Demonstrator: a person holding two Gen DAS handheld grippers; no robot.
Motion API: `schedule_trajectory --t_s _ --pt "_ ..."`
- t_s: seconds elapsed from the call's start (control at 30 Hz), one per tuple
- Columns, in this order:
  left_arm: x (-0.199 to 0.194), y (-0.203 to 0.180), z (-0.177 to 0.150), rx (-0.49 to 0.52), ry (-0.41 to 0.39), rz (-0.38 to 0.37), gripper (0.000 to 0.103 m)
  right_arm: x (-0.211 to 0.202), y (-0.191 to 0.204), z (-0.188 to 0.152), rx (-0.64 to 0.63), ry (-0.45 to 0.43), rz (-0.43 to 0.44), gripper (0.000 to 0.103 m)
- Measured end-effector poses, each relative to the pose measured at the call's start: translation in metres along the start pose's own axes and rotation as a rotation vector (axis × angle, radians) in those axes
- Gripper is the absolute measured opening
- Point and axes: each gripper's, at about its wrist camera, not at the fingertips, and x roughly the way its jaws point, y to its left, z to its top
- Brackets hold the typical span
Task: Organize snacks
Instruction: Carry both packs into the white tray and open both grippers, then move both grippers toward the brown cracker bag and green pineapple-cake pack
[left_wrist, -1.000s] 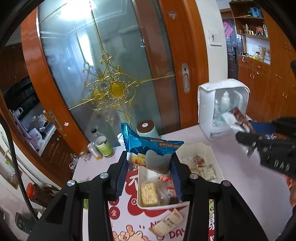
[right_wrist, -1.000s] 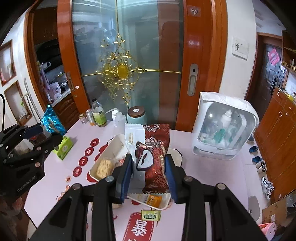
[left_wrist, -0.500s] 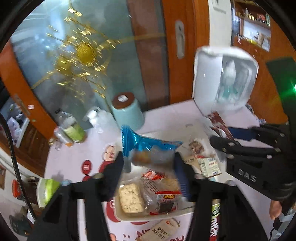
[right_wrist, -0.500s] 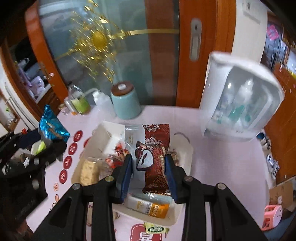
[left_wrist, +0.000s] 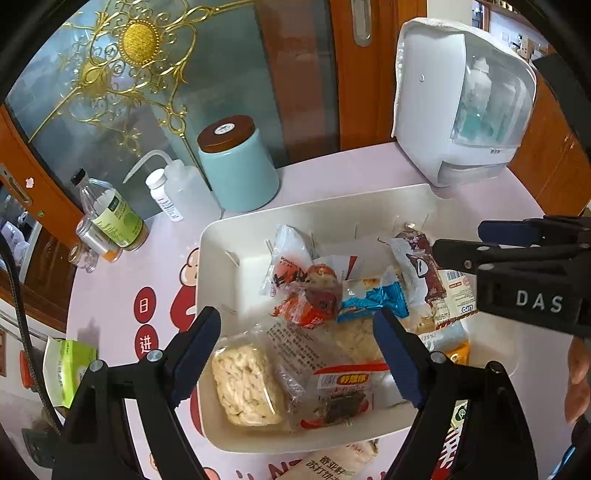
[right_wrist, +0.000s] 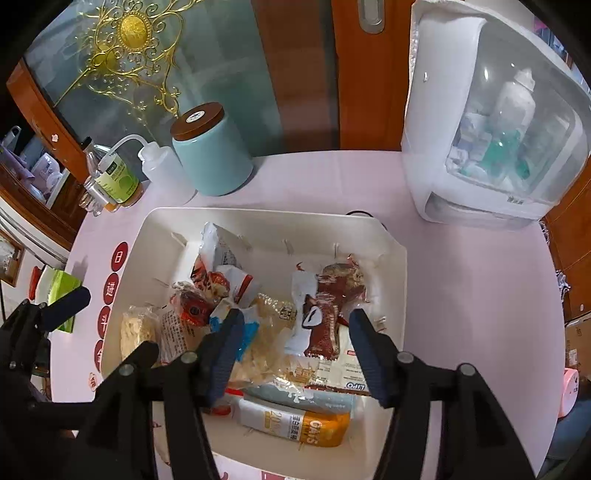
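Observation:
A white tray (left_wrist: 221, 236) (right_wrist: 155, 229) on the pink table holds several snack packets. The blue packet (left_wrist: 373, 301) (right_wrist: 249, 328) lies in the tray's middle. The dark red packet (left_wrist: 421, 273) (right_wrist: 325, 314) lies at its right side. My left gripper (left_wrist: 297, 354) is open and empty just above the tray's near part. My right gripper (right_wrist: 295, 343) is open and empty above the tray, and shows in the left wrist view (left_wrist: 480, 243) over the tray's right edge.
A teal jar (left_wrist: 236, 166) (right_wrist: 210, 151), a squeeze bottle (left_wrist: 173, 184) and small bottles (left_wrist: 110, 218) stand behind the tray. A white cabinet (left_wrist: 461, 103) (right_wrist: 491, 122) stands at the back right. A green box (left_wrist: 66, 369) sits left. A snack packet (left_wrist: 332, 461) lies in front of the tray.
Both grippers came down over the tray and opened. The blue packet left my left gripper and the dark red packet left my right gripper; both now lie in the tray.

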Motion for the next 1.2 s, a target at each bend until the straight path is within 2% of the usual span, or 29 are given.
schedule_trajectory --t_s 0.27,0.53,0.83,1.2 --pt "-0.041 0.004 -0.012 -0.013 -0.029 0.029 0.084 -0.028 0.008 -0.015 -0.024 -0.023 0.027 0.060" --pt "-0.110 -0.006 -0.038 0.005 -0.091 0.079 0.084 -0.088 0.024 -0.044 -0.073 -0.081 0.052 0.060" --pt "-0.190 -0.020 -0.092 0.007 -0.144 0.115 0.085 -0.156 0.035 -0.105 -0.135 -0.125 0.065 0.060" --pt "-0.267 -0.038 -0.157 0.144 -0.191 0.207 0.091 -0.201 0.038 -0.171 -0.222 -0.152 0.026 0.060"
